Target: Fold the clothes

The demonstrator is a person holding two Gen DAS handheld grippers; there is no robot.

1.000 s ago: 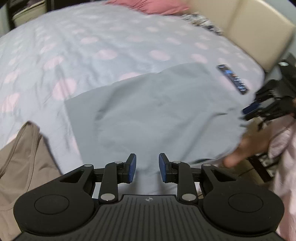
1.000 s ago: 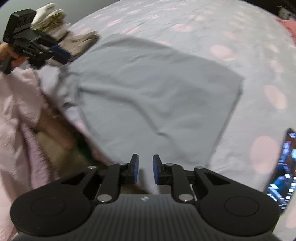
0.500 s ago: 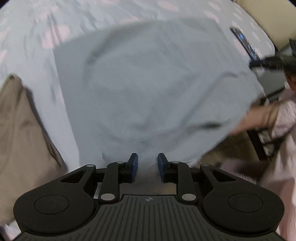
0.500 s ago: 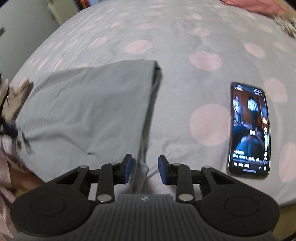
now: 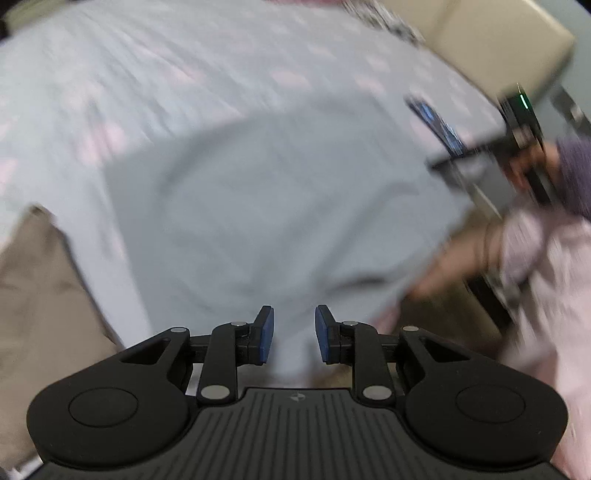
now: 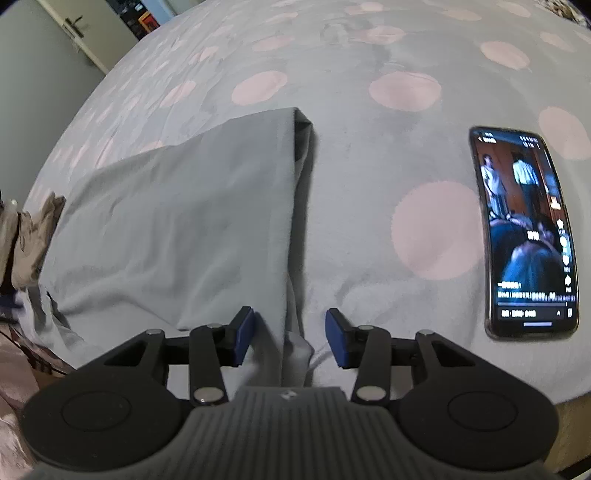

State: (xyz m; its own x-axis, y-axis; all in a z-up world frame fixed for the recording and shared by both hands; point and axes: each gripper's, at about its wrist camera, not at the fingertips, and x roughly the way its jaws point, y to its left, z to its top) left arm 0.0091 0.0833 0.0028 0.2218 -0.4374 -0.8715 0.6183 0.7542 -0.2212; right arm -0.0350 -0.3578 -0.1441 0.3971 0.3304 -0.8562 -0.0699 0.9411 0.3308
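Grey bedspread (image 6: 369,155) with pink dots; beige headboard (image 5: 491,40); door (image 6: 79,35).

Motion blur is smearing the whole left wrist view: the grey garment (image 5: 280,206), the phone (image 5: 436,125) near the bed's right edge and the right gripper (image 5: 517,140) are all losing detail. In the right wrist view, the garment's near hem is disappearing behind the gripper body.

Bedsheet (image 6: 369,155): pale grey-blue, scattered pink dots. Garment (image 6: 177,229) on it: plain grey-blue, slightly darker, no pattern. Beside the garment, a tan cloth (image 5: 40,295), plain. Phone (image 6: 528,229): black frame, screen lit blue and brown. Right gripper (image 6: 290,334): black body, blue pads (image 6: 243,332).
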